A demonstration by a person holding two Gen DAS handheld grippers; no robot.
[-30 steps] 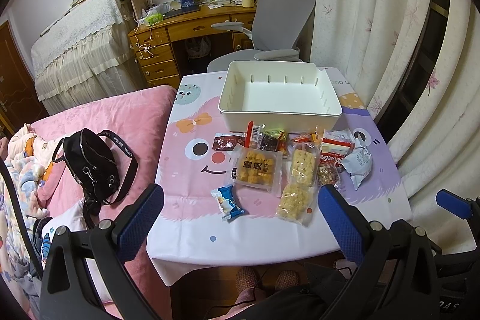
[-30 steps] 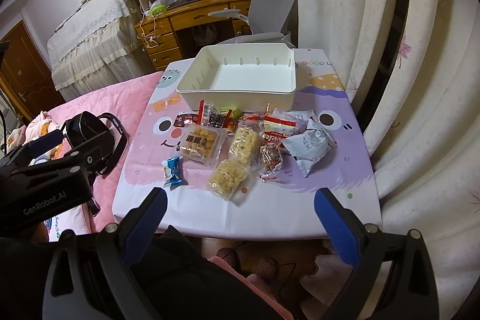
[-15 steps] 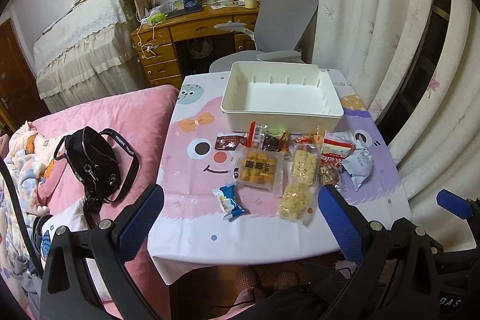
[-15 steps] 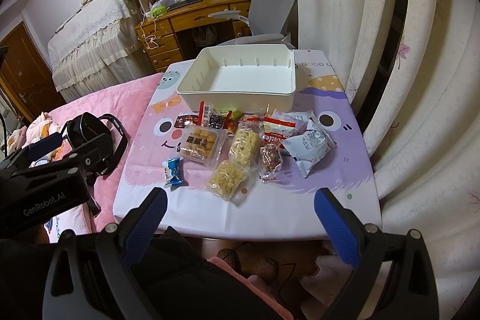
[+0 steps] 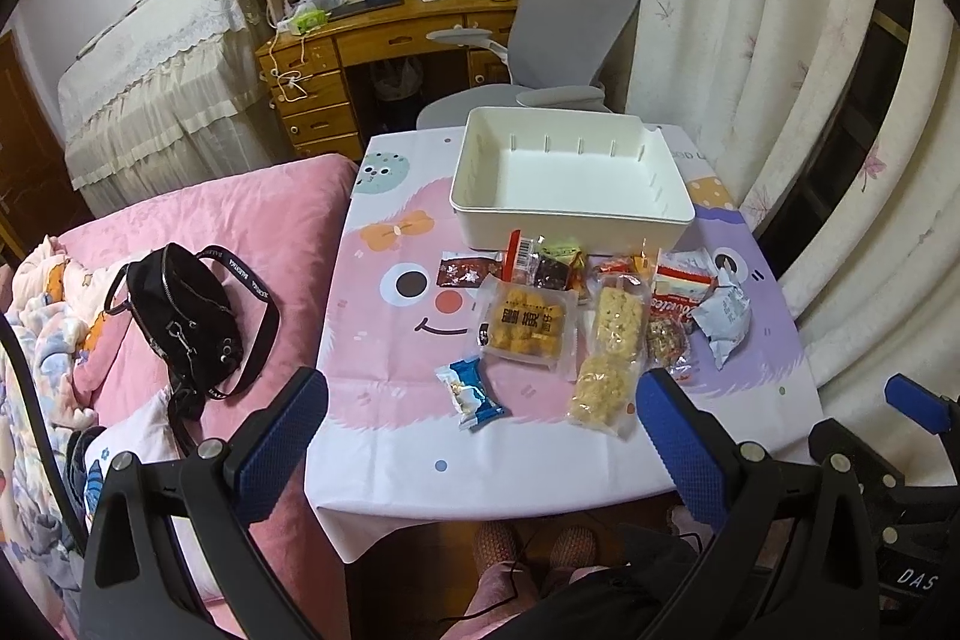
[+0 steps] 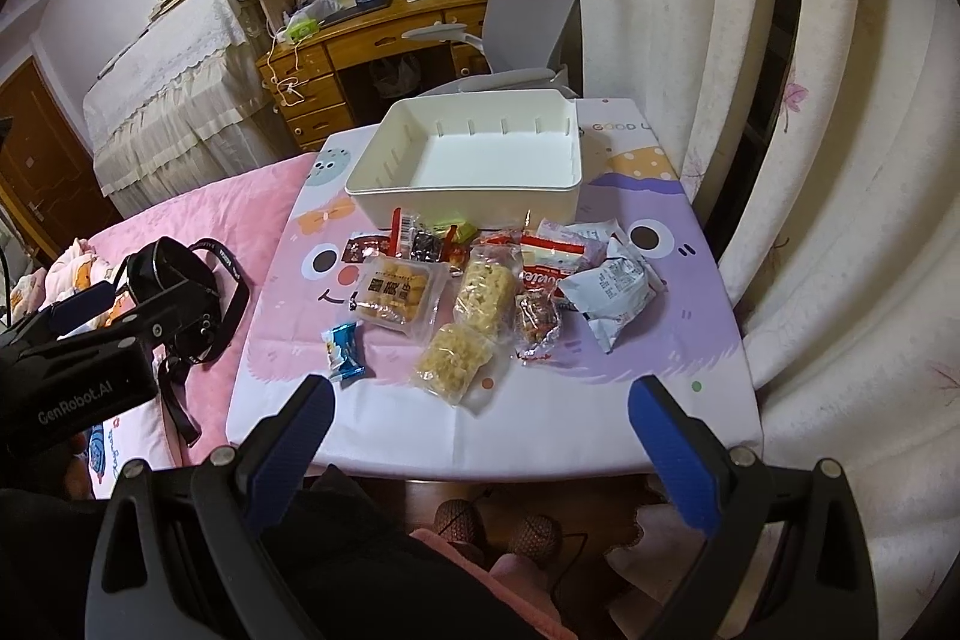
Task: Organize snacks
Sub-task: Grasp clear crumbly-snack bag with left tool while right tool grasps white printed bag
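Note:
An empty white bin stands at the far side of a small table with a cartoon cloth. In front of it lie several snack packs: a clear tray of yellow cakes, two clear bags of puffed snacks, a small blue pack and a grey-white bag. My left gripper and right gripper both hang open and empty above the table's near edge, short of the snacks.
A pink bed with a black bag adjoins the table's left side. Curtains hang close on the right. A grey office chair and a wooden desk stand behind the table. A person's slippered feet show under it.
Both views have shifted very slightly; the table scene sits a touch lower and nearer. No snack has moved and both grippers stay open.

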